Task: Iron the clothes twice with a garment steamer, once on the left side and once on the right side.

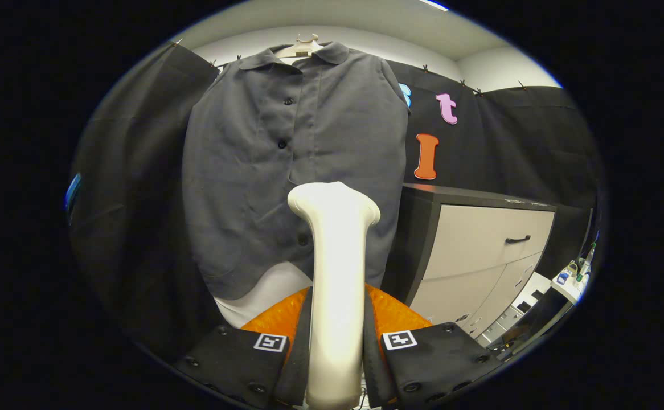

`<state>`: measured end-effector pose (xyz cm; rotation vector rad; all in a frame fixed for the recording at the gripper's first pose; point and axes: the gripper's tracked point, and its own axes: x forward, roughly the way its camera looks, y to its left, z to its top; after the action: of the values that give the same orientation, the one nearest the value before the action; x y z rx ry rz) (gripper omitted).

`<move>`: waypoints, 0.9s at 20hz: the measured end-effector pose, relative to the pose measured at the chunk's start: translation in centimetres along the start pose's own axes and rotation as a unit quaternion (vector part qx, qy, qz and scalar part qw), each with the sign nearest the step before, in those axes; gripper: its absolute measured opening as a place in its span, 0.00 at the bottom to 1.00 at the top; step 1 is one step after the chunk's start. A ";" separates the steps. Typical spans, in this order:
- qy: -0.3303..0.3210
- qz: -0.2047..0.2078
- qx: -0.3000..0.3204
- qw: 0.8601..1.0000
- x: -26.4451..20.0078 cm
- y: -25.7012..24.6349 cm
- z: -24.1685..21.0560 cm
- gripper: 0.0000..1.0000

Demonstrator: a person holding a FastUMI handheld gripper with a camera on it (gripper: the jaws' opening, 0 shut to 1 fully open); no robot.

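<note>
A dark grey button-up shirt (263,171) hangs on a pale hanger (303,46) in front of the black cloth wall, straight ahead of the fingers. My gripper (336,336) is shut on the handle of a white garment steamer (336,256), which stands upright between both fingers. The steamer's wide head points up and away at the shirt's lower middle, near the button line. I cannot tell whether the head touches the cloth.
A cabinet (480,250) with a dark top, pale drawers and a black handle stands to the right of the shirt. Beyond it, low down, is a small white stand with bottles (574,273). Black cloth walls (132,199) close off the left.
</note>
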<state>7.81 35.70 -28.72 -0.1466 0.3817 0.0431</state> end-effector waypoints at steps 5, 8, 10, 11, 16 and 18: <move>-0.051 0.020 -0.019 0.998 -0.3 1.6 4.6 0.47; -0.079 0.037 -0.023 0.996 -1.0 3.2 7.4 0.47; -0.103 0.050 -0.031 0.993 -1.4 4.3 9.3 0.47; -0.111 0.055 -0.037 0.992 -1.4 4.9 10.0 0.47; -0.131 0.076 -0.042 0.988 -1.4 7.4 13.3 0.47; -0.134 0.081 -0.027 0.987 -0.5 8.1 14.7 0.47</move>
<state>12.21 45.94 -16.11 -0.1615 0.1234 0.2324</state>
